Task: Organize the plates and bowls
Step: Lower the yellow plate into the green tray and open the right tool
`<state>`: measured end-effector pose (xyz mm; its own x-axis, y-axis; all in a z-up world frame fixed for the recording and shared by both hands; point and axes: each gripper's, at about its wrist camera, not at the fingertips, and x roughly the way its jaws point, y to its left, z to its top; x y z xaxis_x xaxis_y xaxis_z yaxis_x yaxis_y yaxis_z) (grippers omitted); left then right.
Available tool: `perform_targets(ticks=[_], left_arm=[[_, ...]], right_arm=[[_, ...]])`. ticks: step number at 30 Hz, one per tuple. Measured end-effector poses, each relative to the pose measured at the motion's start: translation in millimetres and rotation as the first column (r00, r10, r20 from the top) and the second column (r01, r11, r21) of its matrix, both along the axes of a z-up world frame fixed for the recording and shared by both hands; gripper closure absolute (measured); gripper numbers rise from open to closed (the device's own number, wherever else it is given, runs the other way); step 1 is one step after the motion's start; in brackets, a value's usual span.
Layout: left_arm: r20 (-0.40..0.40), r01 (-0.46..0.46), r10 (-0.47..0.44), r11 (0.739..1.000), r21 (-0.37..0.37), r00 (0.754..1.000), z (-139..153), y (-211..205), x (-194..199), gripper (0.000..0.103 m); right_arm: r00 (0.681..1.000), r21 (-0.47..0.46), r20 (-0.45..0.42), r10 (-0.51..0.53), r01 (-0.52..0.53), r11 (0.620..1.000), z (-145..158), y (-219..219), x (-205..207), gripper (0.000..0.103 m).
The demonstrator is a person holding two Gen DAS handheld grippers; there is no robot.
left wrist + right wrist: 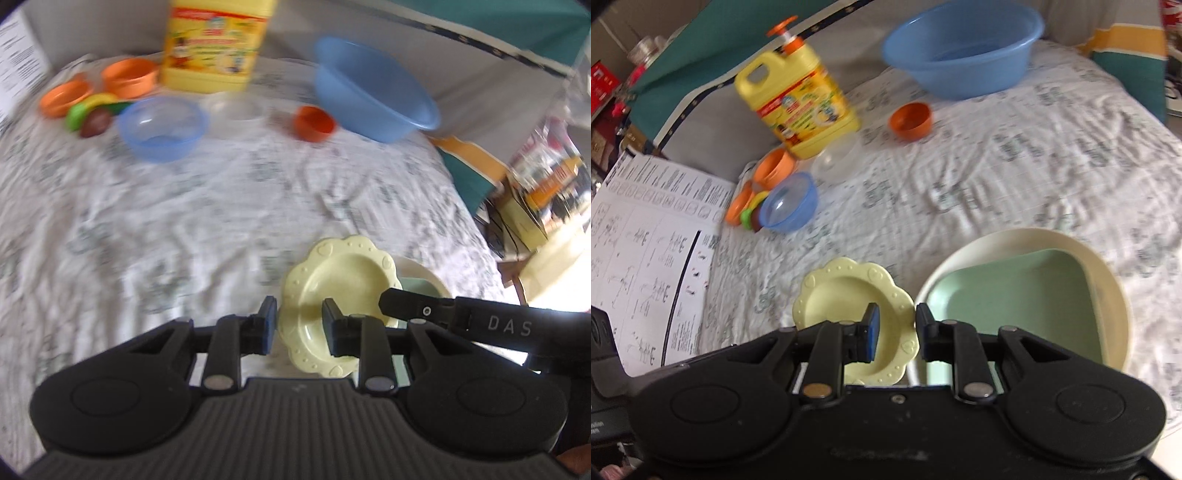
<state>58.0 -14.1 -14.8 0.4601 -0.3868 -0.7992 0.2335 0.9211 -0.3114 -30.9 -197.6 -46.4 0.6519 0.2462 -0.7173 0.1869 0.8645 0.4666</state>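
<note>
The yellow plate (857, 314) with the wavy rim is held between the two tools, low in both views at about 6 o'clock. The right gripper (895, 332) is clenched on the plate's right edge, one pad on the inner face and one behind the rim. The left gripper (297, 325) has the opposite rim between its fingers, but a small gap shows beside the left pad (267, 325), and its jaws are opening a little, so I judge that it is letting go.

Just at 3 o'clock from the plate stands the green bowl (1015, 295), nested inside a cream bowl (1108, 280). Far at 12 o'clock are the blue basin (960, 55), an orange cup (910, 120), the yellow bottle (798, 103) and a small blue bowl (790, 203).

The main risk, I think, is a slip. If the left side releases, the plate hangs from one thin edge and can turn or fall onto the cloth (997, 177). The plate can also knock the cream bowl's rim and push the stack. Both views are blurred, so a quick move may make this worse.
</note>
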Motion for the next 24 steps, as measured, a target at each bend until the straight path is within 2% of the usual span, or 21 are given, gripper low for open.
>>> perform_targets(ticks=[6,11,17,24], left_arm=[[-0.003,0.102,-0.102,0.995,0.015,0.995,2,-53,-3,0.076],[-0.038,0.152,-0.152,0.988,0.020,0.988,-5,-81,-6,0.073],[-0.066,0.184,-0.181,0.982,0.042,0.981,-16,-98,-8,0.072],[-0.079,0.194,-0.188,0.978,0.078,0.979,-26,-105,-4,0.071]], right_arm=[[0.996,-0.011,-0.009,-0.086,0.086,0.996,-3,-42,-27,0.082],[0.992,-0.002,-0.034,-0.120,0.120,0.993,-10,-64,-44,0.082],[0.988,0.015,-0.054,-0.144,0.146,0.989,-24,-79,-55,0.081],[0.987,0.033,-0.072,-0.145,0.147,0.989,-39,-79,-49,0.081]])
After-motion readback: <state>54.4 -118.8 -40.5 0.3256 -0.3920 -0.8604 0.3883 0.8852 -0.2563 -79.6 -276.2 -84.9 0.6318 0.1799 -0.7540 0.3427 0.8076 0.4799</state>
